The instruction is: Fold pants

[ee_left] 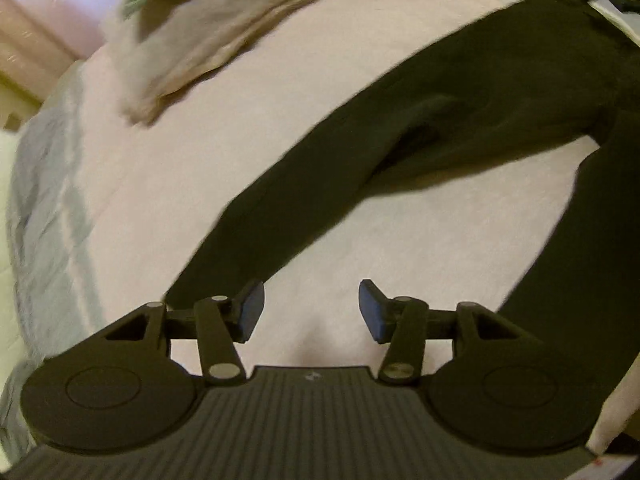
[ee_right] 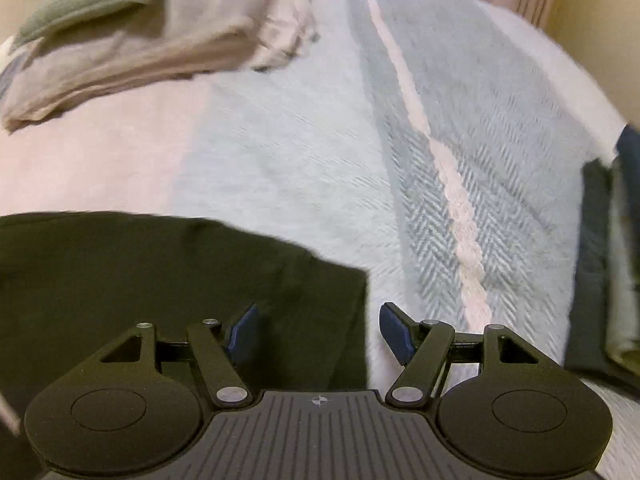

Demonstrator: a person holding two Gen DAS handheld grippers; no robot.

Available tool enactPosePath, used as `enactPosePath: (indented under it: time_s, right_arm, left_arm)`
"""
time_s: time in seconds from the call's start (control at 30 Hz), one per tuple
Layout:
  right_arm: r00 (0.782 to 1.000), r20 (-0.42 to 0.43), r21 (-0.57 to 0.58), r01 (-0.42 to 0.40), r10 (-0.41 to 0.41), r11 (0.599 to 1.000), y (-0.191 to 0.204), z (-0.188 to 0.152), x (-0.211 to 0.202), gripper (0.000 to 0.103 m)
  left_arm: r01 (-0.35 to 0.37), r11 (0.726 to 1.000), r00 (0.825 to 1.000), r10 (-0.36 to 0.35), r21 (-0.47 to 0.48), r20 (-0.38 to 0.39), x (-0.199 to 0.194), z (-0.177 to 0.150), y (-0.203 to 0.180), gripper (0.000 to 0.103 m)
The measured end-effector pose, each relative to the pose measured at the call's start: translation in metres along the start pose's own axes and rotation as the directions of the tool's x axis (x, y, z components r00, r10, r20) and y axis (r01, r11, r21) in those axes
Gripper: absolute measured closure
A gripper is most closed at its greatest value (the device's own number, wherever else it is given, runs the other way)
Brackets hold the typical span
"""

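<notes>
Dark pants (ee_left: 400, 152) lie spread on a pale bed cover, one leg running from upper right down to the lower left, the other along the right edge. My left gripper (ee_left: 311, 310) hovers open just right of that leg's cuff, nothing between its fingers. In the right wrist view an end of the dark pants (ee_right: 180, 272) lies flat at lower left. My right gripper (ee_right: 318, 336) is open above its right-hand corner, left finger over the fabric, right finger over the blanket.
A striped pale blue and white blanket (ee_right: 440, 160) covers the bed. Folded beige and green cloths (ee_right: 140, 32) are stacked at the far left, also seen as a beige stack (ee_left: 208, 40). Another dark folded pile (ee_right: 608, 272) sits at the right edge.
</notes>
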State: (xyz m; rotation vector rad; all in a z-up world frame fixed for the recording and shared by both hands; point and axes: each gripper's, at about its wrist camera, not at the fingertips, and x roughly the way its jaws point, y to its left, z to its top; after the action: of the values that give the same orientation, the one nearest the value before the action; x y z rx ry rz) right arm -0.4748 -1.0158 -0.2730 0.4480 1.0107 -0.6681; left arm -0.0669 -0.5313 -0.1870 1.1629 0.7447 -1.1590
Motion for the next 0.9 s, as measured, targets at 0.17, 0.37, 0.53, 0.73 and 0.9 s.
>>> enactPosePath:
  time_s: [0.17,0.37,0.53,0.73,0.9]
  right_arm:
    - [0.987,-0.032,0.128,-0.155,0.16,0.98,-0.04,0.002,0.04,0.046]
    - [0.983,0.063,0.195,-0.184,0.175,0.963,-0.061,0.006,-0.007,0.089]
    - [0.983,0.145,0.35,0.052,-0.109,0.935,-0.105,0.021,-0.028,0.103]
    - [0.982,0.155,0.194,0.073,-0.104,0.978,-0.057,0.017,-0.057,0.103]
    - [0.989,0.145,0.07,0.003,-0.013,0.998,0.048,0.004,-0.058,0.033]
  left_arm:
    - [0.041,0.997,0.999,-0.04,0.06,-0.025,0.022,0.025,-0.034,0.056]
    - [0.041,0.997,0.999,-0.04,0.07,-0.017,0.024,0.047,-0.037,0.055]
    - [0.001,0.997,1.0,-0.002,0.076,0.013,0.024,0.053,-0.026,0.055]
    - [-0.052,0.995,0.999,0.051,0.09,0.013,0.041,0.022,0.004,0.047]
    - [-0.082,0.996,0.996,0.082,0.025,0.025,0.059,-0.011,0.06,0.035]
